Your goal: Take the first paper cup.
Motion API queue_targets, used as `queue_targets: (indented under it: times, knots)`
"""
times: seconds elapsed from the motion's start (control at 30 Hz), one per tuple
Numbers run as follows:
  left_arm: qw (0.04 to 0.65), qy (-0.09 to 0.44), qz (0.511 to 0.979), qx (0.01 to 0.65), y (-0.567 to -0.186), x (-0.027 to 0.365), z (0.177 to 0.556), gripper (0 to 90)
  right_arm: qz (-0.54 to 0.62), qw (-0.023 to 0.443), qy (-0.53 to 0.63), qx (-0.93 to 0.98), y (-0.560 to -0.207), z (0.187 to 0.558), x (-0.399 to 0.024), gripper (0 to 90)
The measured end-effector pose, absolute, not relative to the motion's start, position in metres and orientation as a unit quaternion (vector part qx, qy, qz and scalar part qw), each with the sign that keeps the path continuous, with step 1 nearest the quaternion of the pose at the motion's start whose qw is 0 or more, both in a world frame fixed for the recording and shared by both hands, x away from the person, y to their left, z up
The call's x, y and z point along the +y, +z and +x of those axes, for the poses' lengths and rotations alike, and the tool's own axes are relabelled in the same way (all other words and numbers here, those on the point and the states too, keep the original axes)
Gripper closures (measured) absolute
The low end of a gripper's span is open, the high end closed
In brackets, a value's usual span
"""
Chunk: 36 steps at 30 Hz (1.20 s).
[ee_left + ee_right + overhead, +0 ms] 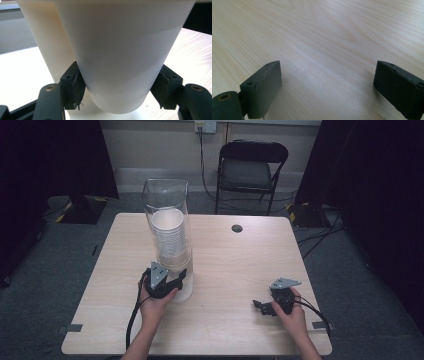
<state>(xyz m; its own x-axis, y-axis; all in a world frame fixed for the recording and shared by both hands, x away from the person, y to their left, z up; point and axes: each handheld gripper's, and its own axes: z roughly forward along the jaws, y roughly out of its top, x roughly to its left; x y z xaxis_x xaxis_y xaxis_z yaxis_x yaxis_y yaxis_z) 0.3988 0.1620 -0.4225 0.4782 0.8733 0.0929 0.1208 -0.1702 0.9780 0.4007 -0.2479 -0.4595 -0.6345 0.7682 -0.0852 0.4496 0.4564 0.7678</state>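
Two hand-held grippers near the front edge of the tabletop (225, 330), one in each of the person's hands. Left gripper (181, 279) a little left of the middle, clenched on the bottom cup (117, 62) of the white paper cup stack (170, 240), both pads (76, 85) pressing the cup's tapered wall low down, one on each side; a second white wall just behind it at the left of the left gripper view. Right gripper (262, 308) toward the front right corner, released, jaws standing wide with nothing but bare wood grain between them, pads (265, 85) just above the surface, well apart from the stack.

One clear plastic tube (165, 195) standing upright left of the tabletop's centre, touching the left gripper at its foot, one stack of nested cups inside; number of cups in the stack too fine to count, rims showing as many close rings. One small dark round grommet (237, 228) near the back edge, right of the tube. Two strips of grey tape, one at the front left corner (70, 328) and one at the front right corner (320, 325).

Beyond the back edge, one black folding chair (252, 170) on the grey floor, and one wall socket (205, 126) with a cable running down from it
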Motion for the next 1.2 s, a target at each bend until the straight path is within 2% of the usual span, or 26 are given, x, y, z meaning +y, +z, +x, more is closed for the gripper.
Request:
queue_targets:
  times: [1.17, 1.2]
  knots:
    - [0.521, 0.364, 0.677, 0.372, -0.4256, 0.1588, 0.3981, 36.3, 0.369, 0.216, 0.368, 0.826, -0.4596, 0.4006, -0.2479, 7.5]
    - [0.504, 0.37, 0.688, 0.368, -0.4251, 0.1601, 0.3977, 36.3, 0.369, 0.216, 0.368, 0.826, -0.4596, 0.4006, -0.2479, 7.5]
